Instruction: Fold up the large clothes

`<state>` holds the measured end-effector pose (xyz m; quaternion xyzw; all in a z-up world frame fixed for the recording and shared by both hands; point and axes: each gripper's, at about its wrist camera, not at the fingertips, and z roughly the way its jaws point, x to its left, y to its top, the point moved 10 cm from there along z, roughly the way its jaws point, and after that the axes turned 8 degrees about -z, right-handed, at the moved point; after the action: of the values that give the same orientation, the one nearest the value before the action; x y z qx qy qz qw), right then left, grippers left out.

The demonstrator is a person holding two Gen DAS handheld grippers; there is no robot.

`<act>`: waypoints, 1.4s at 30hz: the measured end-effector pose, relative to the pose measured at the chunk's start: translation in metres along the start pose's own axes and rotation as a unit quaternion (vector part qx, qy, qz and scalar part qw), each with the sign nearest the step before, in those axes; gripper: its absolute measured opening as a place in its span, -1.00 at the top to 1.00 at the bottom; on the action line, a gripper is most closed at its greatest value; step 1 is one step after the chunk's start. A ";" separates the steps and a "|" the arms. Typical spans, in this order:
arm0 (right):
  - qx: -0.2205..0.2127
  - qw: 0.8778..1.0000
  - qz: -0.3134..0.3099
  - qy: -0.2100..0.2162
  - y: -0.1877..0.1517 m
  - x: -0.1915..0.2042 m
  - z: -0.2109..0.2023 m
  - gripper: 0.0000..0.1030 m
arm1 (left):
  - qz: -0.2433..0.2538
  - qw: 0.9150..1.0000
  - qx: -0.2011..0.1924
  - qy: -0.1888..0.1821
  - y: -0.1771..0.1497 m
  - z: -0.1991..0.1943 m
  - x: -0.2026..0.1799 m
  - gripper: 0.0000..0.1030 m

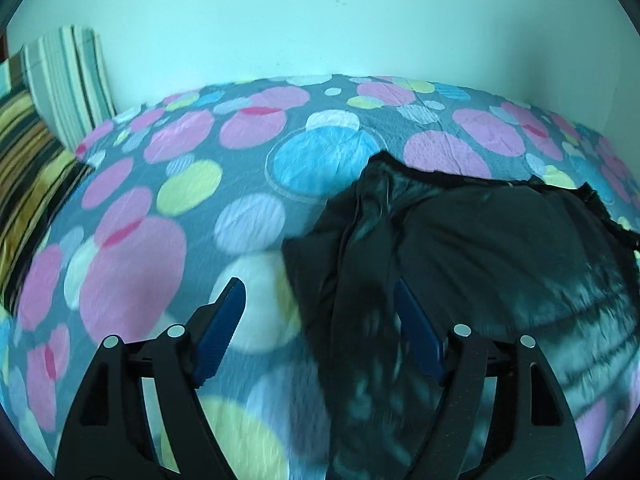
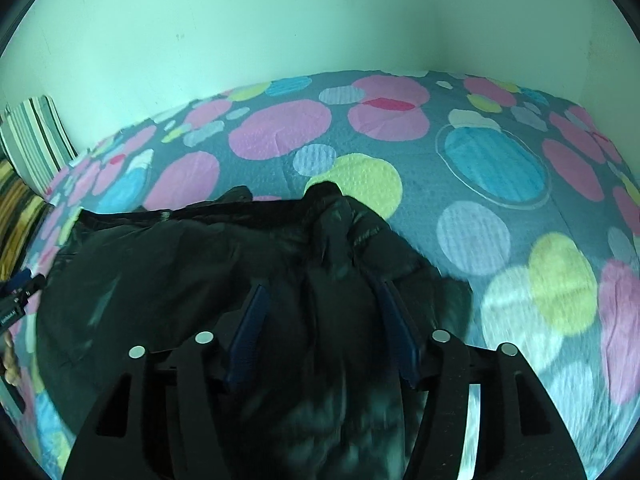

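A black shiny padded garment (image 1: pixel 480 248) lies folded on the bed, at the centre right in the left wrist view and at the centre left (image 2: pixel 168 272) in the right wrist view. My left gripper (image 1: pixel 318 292) is open over the garment's left edge; a ridge of black cloth runs between its blue pads without being pinched. Over a bunched fold near the garment's right end, my right gripper (image 2: pixel 322 286) also stands open, its pads apart on either side of the cloth. Motion blur hides the cloth closest to both cameras.
The bed sheet (image 1: pixel 168 168) is grey with pink, blue, yellow and white circles. A striped pillow (image 1: pixel 68 80) leans on the pale wall at the left, above a striped blanket (image 1: pixel 24 184). The other gripper's tip (image 2: pixel 20 280) and a hand (image 2: pixel 8 360) show at the right wrist view's left edge.
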<state>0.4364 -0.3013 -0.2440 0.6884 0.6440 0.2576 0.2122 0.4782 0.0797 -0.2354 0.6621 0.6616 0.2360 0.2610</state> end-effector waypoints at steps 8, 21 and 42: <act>-0.003 0.999 0.047 0.022 -0.062 -0.004 -0.050 -0.39 | -0.048 0.997 0.033 -0.058 -0.058 -0.024 0.006 -0.75; 0.026 0.995 0.090 0.039 -0.101 -0.007 -0.028 -0.61 | -0.116 0.982 0.075 -0.131 -0.075 0.008 -0.013 -0.70; 0.000 0.988 0.100 0.119 -0.109 0.045 -0.038 0.43 | -0.122 0.981 0.027 -0.150 -0.075 -0.033 0.015 0.67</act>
<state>0.3293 -0.2496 -0.2788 0.7140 0.5923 0.3576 0.1077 0.4000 0.0945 -0.2608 0.6110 0.6970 0.0824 0.3662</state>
